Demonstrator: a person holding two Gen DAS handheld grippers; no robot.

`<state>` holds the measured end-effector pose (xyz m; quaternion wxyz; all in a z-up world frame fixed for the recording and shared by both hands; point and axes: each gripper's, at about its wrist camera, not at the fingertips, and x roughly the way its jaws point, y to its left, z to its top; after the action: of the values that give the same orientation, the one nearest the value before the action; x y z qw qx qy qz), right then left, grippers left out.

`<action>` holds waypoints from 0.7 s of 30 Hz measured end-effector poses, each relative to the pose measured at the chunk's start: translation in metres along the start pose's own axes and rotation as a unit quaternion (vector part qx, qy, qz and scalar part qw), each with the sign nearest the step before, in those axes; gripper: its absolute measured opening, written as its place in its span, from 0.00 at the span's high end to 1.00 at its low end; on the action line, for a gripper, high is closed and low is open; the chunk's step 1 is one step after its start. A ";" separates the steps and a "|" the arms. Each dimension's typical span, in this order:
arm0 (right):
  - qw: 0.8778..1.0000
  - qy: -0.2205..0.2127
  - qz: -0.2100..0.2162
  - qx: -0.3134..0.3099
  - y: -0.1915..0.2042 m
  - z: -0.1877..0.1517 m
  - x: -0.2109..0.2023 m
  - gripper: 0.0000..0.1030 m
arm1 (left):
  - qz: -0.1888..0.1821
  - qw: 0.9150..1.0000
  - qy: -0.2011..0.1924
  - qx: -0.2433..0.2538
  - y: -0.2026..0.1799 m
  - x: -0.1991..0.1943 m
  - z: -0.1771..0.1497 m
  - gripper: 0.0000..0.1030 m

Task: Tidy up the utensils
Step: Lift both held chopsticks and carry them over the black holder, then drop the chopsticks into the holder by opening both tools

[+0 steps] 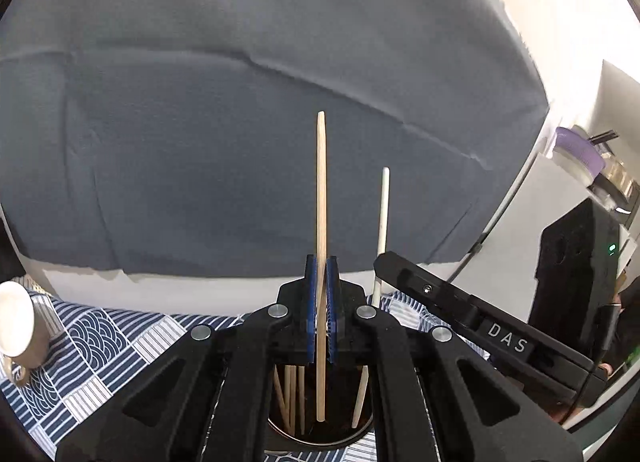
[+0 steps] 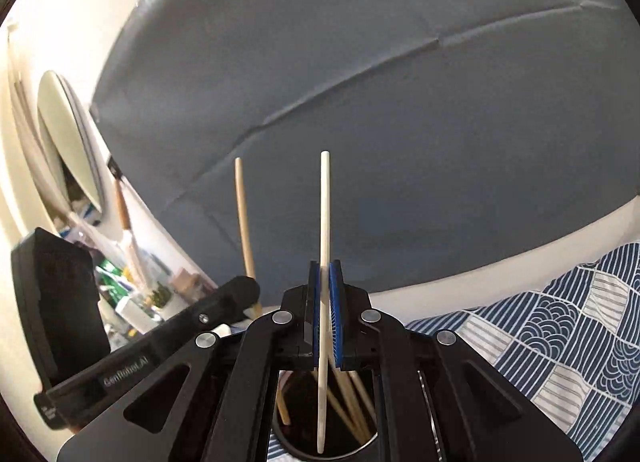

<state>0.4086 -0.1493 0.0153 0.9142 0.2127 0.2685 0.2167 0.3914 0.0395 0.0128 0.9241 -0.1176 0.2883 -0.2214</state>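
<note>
at the far left of the left wrist view a pale cup [image 1: 18, 326] lies tipped on its side near the cloth's edge, well apart from everything else. the patterned tablecloth [image 1: 100, 346], navy and white with wave and stripe patches, runs under both views and stops short of a white table edge; beyond it a wide grey backdrop [image 1: 240, 121], creased and matte, fills the room behind, leaving open space above the holder.

the left gripper [image 1: 321, 282] is clenched on a wooden chopstick [image 1: 321, 189], its blue pads pressed against the thin, tan, tapered stick, which stands nearly upright with its lower tip hanging inside the mouth of a dark round holder [image 1: 320, 436]. several more wooden sticks lean inside that holder.

just to the right, the right gripper [image 2: 325, 286] is clamped the same way on a white chopstick [image 2: 325, 221], smooth and pale, also close to upright, its lower end down inside the dark holder's rim [image 2: 304, 454] among the leaning wooden ones. the two black grippers sit close side by side over the holder, each showing in the other's view as a black bar at the edge.

at the room's sides the picture is cluttered and blurred: a purple-lidded container [image 1: 576, 149] in one view, an oval mirror [image 2: 68, 141] on a cream wall in the other.
</note>
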 end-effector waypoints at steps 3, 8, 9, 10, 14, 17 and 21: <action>1.000 0.021 -0.013 -0.010 -0.003 -0.014 0.009 0.95 | 0.007 1.000 0.015 0.004 0.001 0.008 -0.017 0.95; 0.998 0.045 -0.032 -0.027 -0.009 -0.035 0.010 0.95 | 0.008 0.999 0.035 0.023 -0.005 0.011 -0.036 0.95; 0.998 0.047 -0.033 -0.032 -0.008 -0.038 0.009 0.95 | 0.011 0.999 0.037 0.028 -0.007 0.011 -0.038 0.95; 0.997 0.051 -0.032 -0.037 -0.007 -0.041 0.008 0.95 | 0.012 0.999 0.039 0.034 -0.007 0.009 -0.041 0.95; 0.996 0.070 -0.040 -0.047 -0.003 -0.050 0.007 0.95 | 0.018 0.997 0.049 0.048 -0.010 0.003 -0.046 0.95; 0.995 0.076 -0.048 -0.053 0.000 -0.054 0.005 0.93 | 0.014 0.998 0.054 0.041 -0.007 -0.003 -0.046 0.95; 0.994 0.073 -0.059 -0.055 0.001 -0.051 -0.006 0.92 | 0.026 0.997 0.047 0.048 -0.006 -0.013 -0.044 0.92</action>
<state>0.3739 -0.1372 -0.0208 0.9137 0.1294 0.3340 0.1917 0.3541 0.0367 -0.0140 0.9197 -0.0549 0.3228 -0.2166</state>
